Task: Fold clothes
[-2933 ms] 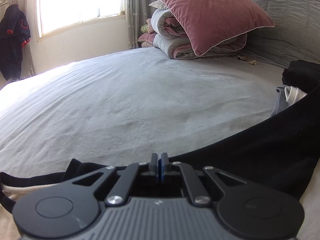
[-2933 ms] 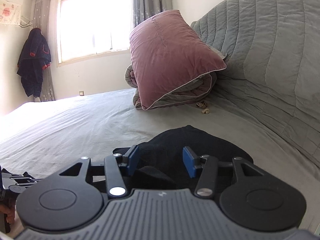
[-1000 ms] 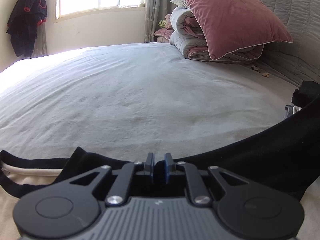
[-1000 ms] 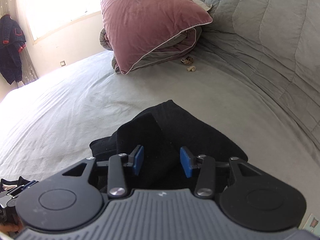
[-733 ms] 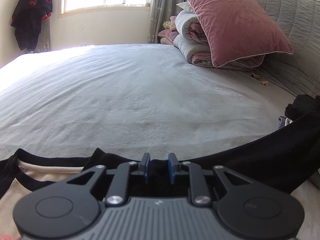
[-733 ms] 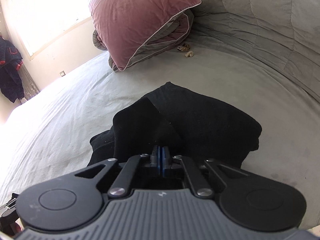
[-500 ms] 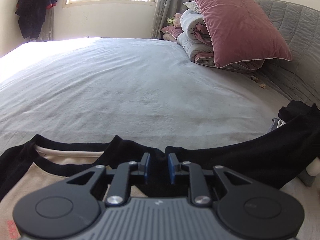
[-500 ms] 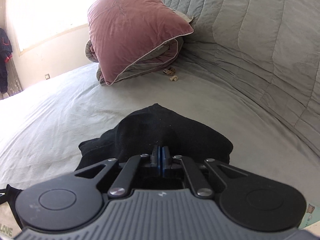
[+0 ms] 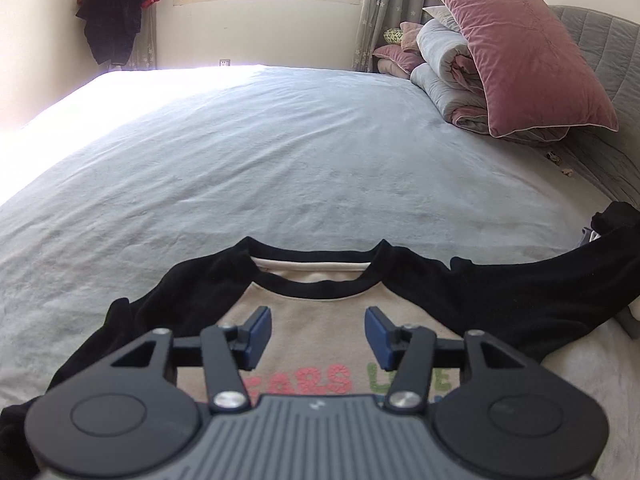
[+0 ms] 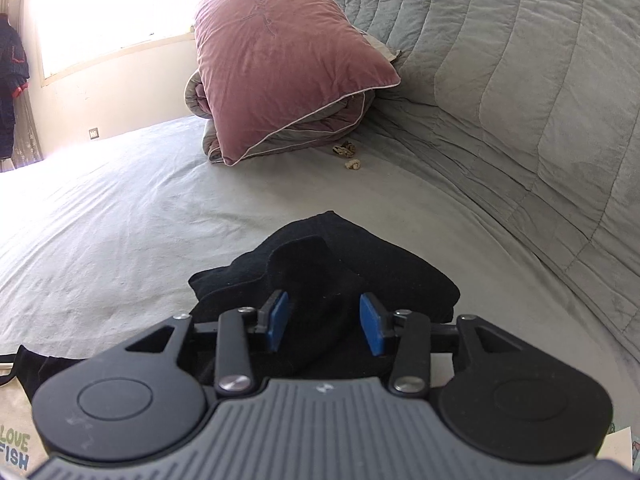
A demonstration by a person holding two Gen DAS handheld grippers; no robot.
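Hovering left gripper [image 9: 316, 334] fingers spread over shirt [image 9: 312, 316], right gripper [image 10: 325, 329] fingers spread over black sleeve [image 10: 340, 268]

Matt cloth shirt [image 9: 320, 320], velvety pillow [image 9: 524, 56]

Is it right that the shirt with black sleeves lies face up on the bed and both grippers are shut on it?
Not quite. The shirt does lie face up on the bed, but both wrist views show the left gripper and right gripper open, gripping nothing.
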